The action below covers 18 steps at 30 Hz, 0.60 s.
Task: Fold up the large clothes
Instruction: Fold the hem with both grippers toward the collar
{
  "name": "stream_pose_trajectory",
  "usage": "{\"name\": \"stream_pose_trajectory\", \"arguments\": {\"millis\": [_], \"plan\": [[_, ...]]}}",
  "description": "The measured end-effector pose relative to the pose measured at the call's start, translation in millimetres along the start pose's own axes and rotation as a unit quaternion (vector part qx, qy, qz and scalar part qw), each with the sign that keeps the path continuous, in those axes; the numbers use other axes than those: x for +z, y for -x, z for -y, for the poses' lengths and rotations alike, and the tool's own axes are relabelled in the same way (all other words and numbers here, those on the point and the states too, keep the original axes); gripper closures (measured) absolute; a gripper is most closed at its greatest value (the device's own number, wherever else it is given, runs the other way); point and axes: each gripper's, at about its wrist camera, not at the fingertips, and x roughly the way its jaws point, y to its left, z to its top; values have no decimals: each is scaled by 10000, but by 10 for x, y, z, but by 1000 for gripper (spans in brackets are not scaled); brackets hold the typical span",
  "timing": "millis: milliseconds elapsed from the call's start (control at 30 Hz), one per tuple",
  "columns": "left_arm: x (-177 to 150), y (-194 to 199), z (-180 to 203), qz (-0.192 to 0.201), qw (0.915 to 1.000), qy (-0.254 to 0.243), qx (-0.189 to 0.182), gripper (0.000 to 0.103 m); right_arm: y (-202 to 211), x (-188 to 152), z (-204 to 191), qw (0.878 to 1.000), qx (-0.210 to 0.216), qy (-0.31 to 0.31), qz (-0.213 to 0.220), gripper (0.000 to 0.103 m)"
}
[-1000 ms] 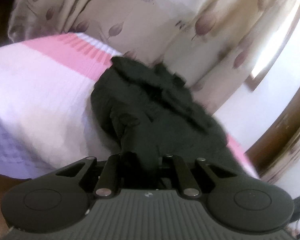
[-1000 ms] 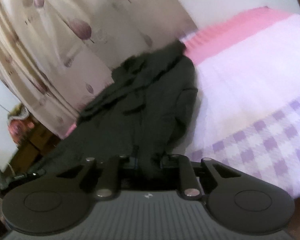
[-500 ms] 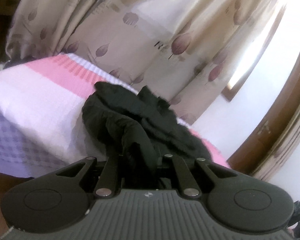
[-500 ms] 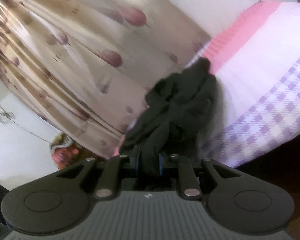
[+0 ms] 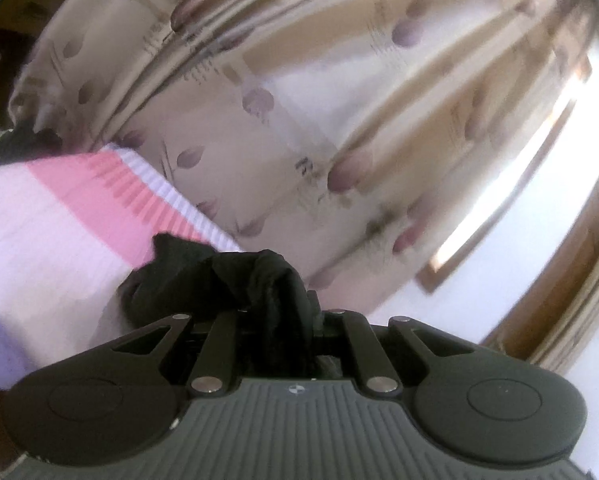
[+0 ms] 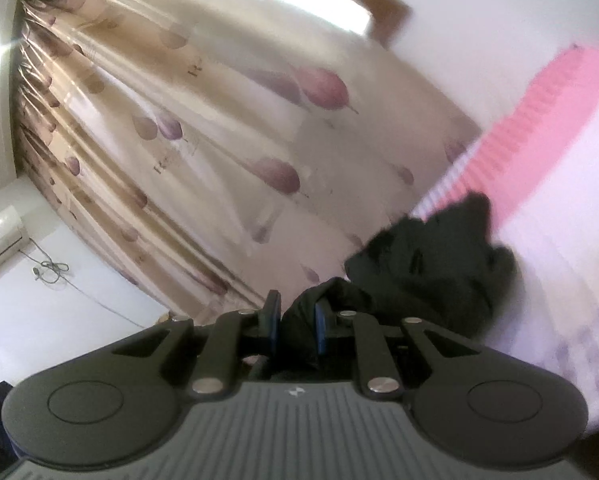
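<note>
Two pinches on one black garment [image 5: 235, 280], so the trick now, I'd say, is keeping both corners level and pulling them apart so the cloth hangs flat before laying it on the bed [image 5: 59, 240]. Left gripper [image 5: 283, 320] points roughly level toward the curtain [image 5: 299, 120], jaws clamped on a bunched fold. Right gripper [image 6: 295, 324] sits level too, blue pads [image 6: 274, 326] squeezing cloth; the rest trails onto the bed's edge.
</note>
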Motion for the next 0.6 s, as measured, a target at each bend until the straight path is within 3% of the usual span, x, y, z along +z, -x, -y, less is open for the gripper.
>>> {"name": "stream_pose_trajectory", "arguments": {"millis": [300, 600], "plan": [[499, -1110, 52, 259, 9990, -71, 345, 90, -991, 779, 468, 9986, -424, -272, 168, 86], [580, -2129, -140, 218, 9960, -342, 794, 83, -1859, 930, 1069, 9908, -1204, -593, 154, 86]]}}
